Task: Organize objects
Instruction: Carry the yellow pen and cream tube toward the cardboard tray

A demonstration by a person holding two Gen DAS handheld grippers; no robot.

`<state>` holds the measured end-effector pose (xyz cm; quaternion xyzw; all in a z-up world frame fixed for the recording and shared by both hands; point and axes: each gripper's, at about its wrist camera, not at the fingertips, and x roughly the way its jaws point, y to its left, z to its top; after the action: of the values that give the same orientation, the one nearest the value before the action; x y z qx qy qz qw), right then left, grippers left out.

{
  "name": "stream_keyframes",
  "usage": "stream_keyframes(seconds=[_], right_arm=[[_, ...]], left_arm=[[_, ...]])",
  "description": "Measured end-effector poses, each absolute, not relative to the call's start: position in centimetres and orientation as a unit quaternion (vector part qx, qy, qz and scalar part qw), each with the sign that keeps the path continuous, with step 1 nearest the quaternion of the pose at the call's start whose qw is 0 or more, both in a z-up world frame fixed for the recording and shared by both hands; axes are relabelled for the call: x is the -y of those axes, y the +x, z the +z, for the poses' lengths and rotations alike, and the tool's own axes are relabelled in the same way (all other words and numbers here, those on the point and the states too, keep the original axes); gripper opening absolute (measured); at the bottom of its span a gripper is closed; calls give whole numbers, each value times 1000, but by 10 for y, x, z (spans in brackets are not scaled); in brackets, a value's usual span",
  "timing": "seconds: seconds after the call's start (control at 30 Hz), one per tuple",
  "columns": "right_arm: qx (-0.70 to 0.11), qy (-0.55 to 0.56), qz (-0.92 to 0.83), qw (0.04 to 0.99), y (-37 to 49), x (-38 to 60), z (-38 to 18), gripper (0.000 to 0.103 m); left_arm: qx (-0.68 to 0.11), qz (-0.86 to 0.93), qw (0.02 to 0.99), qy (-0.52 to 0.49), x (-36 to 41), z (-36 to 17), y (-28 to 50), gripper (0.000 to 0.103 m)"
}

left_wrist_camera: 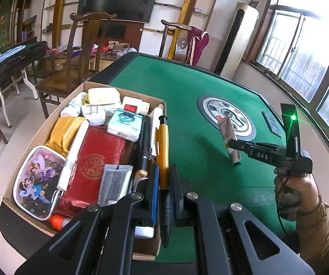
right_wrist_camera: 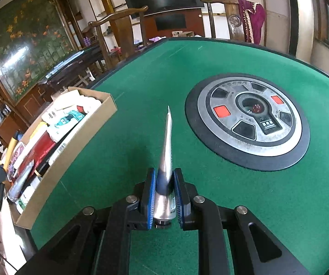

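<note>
Between the pads of the left claw [left_wrist_camera: 163,184] sits a yellow pen [left_wrist_camera: 162,151], clamped narrow near its dark grip end, its clip end reaching forward over the near edge of the cardboard box [left_wrist_camera: 22,167]; just left of the claw the box is packed, with a red pouch [left_wrist_camera: 93,160], a tissue pack [left_wrist_camera: 125,123] and a cartoon-printed case [left_wrist_camera: 36,181] lying side by side, so little bare space shows; further right, over the green surface [left_wrist_camera: 199,96], the right claw [right_wrist_camera: 163,197] holds a tapered tube [right_wrist_camera: 166,160] by its cap end, crimped tail pointing away, well apart from the box. My judgement: the pen could roll off the crowded pile or catch on the box wall if let go too high; the tube, gripped at one end only, may pivot or slip as it swings across; both claws heading for the same box could collide.
</note>
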<state>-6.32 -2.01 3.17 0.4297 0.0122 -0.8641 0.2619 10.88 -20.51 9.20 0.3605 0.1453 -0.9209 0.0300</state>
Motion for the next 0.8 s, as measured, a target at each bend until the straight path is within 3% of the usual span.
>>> stream_keyframes(seconds=[0.8], right_arm=[[27,403,-842,358,-21,95,68,17]], left_arm=[[-163,-914,101,358,271,93,125,8]])
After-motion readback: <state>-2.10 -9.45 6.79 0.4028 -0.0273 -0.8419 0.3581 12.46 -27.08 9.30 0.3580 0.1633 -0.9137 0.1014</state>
